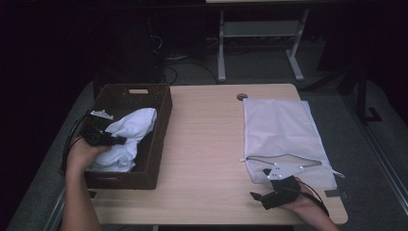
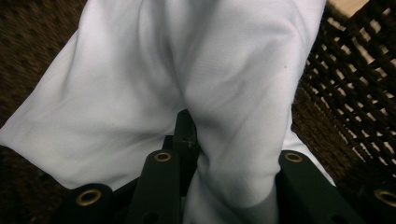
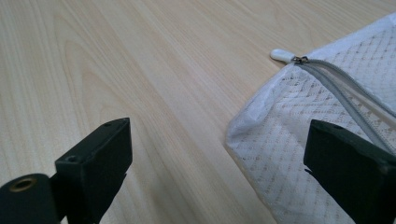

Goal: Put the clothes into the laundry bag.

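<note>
The high view is dimly lit, its background lost in near-black shadow, while the table [image 1: 207,139] is evenly lit from above. The white cloth [image 2: 187,70] is rendered softly, with the basket [image 2: 345,84] weave blurred. The mesh bag [image 3: 299,116] is seen sharply, without glare

White cloth [image 1: 126,137]: soft, crumpled, bunched w/ deep folds, lying in dark woven basket [image 1: 161,139] at desk's left side, top end raised toward basket's far-right wall. A fold is pinched between left claw [image 1: 117,141] jaws. In left gripper view fabric [image 2: 196,84] drapes over the jaws, basket weave behind.
</note>
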